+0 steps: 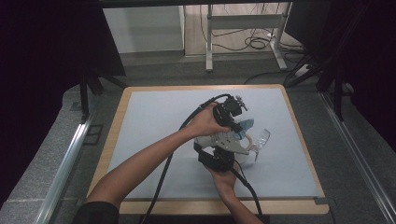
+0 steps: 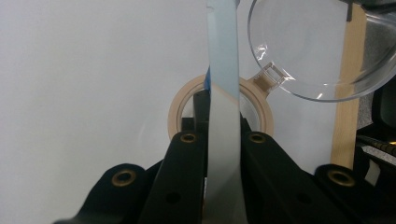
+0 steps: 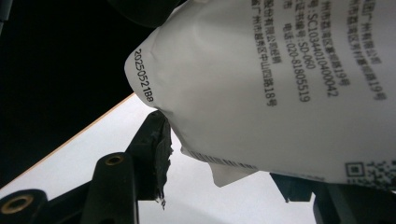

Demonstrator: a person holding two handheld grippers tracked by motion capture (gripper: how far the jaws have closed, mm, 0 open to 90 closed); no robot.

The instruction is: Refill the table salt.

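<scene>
Grippers met over mid-bench: left gripper (image 2: 223,149) clamped tight on a pouch's (image 3: 280,84) blue-and-white edge, right gripper (image 3: 224,186) half-closed around its lower corner; a clear cup (image 2: 322,51) lay close by, bench (image 1: 154,107) edges well clear.

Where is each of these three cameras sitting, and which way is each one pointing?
High view: above the person's side, looking forward and down on the table; both forearms, the left gripper and right gripper show.
Left gripper view: rides the left gripper, looking along its jaws, shut on a pale strip, toward a tape roll and clear cup.
Right gripper view: rides the right gripper, looking along its jaws, which hold a printed white bag.
Shared: the high and left gripper views both show the clear cup.
</scene>
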